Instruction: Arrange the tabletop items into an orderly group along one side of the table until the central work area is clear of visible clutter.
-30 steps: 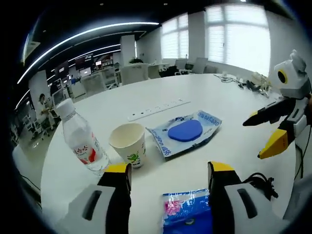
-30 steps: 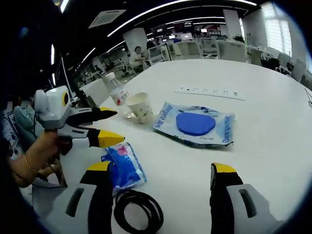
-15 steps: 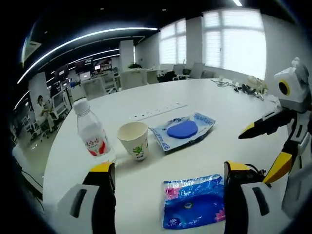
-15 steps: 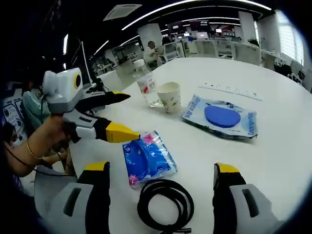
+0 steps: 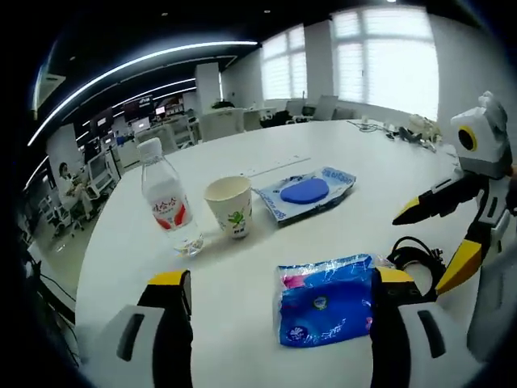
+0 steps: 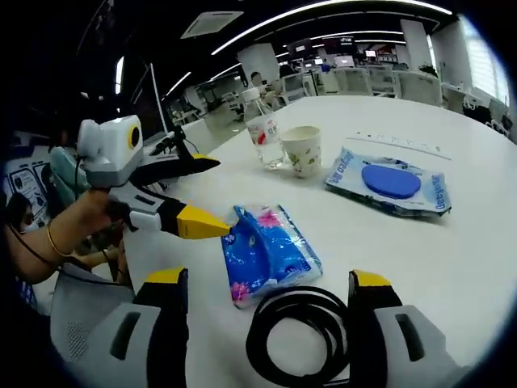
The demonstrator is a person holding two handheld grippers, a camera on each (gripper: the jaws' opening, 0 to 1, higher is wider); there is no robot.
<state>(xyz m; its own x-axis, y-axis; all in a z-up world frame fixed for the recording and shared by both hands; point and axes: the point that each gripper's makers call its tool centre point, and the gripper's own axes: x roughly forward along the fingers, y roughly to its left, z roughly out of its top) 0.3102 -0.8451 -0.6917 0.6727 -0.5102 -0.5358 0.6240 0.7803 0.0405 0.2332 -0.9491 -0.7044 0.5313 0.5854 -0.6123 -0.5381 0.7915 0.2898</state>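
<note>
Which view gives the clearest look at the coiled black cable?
The right gripper view: the black cable lies as a whole loop between that gripper's open jaws, right beside the blue packet. In the left gripper view the black cable shows as a small part at the right, partly behind the left gripper's jaw.

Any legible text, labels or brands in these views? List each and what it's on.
None reads cleanly.
Water bottle red label: print blurred.
Paper cup: green logo, no readable words.
Clear pouch with blue pad: blue lettering, too distorted.
Blue tissue pack: print too small.
</note>
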